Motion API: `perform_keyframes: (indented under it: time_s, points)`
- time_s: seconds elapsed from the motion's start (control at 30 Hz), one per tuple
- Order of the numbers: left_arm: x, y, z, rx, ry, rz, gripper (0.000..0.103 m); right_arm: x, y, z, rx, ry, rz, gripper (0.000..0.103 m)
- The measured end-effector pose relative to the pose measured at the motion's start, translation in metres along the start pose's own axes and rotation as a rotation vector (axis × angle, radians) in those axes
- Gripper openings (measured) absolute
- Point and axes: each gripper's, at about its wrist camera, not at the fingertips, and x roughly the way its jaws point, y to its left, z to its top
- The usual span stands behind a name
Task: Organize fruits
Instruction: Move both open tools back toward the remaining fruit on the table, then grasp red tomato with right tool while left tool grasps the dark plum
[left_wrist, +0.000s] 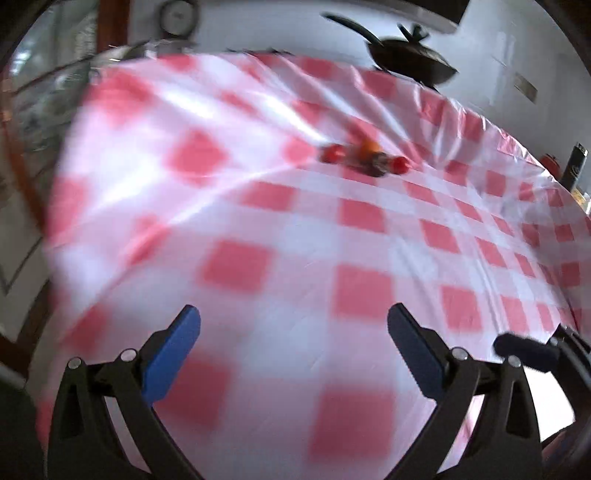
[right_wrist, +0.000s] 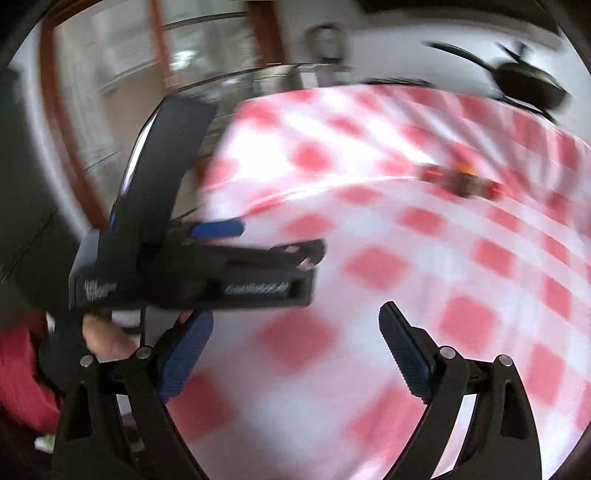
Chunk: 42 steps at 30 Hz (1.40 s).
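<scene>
Fingers spread wide, both grippers angled tableward

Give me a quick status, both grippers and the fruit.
Left gripper and right gripper open, jaws empty. Fruits clustered mid-table on the checkered cloth, untouched, well ahead. Nothing between.

On the table, near its far edge, one cluster of fruits: two red, one orange, one dark; blur hides any others. One pan beyond.
</scene>
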Motion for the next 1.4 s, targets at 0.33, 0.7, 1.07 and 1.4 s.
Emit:
perform_keyframes:
  time_s: [0.33, 0.7, 1.07, 1.4]
  points:
    - [0.090, -0.008, 0.054, -0.174, 0.047, -0.110, 0.101, 0.045, -0.185, 0.040, 0.294, -0.001, -0.248, 0.089]
    - [0.082, -0.011, 0.050, -0.163, 0.000, -0.112, 0.101, 0.138, -0.272, 0.112, 0.271, 0.090, -0.422, 0.077]
    - [0.081, -0.010, 0.049, -0.174, -0.008, -0.109, 0.101, 0.193, -0.285, 0.151, 0.224, 0.174, -0.472, 0.037]
    - [0.083, -0.013, 0.051, -0.157, 0.013, -0.106, 0.101, 0.063, -0.251, 0.049, 0.430, -0.012, -0.373, 0.037]
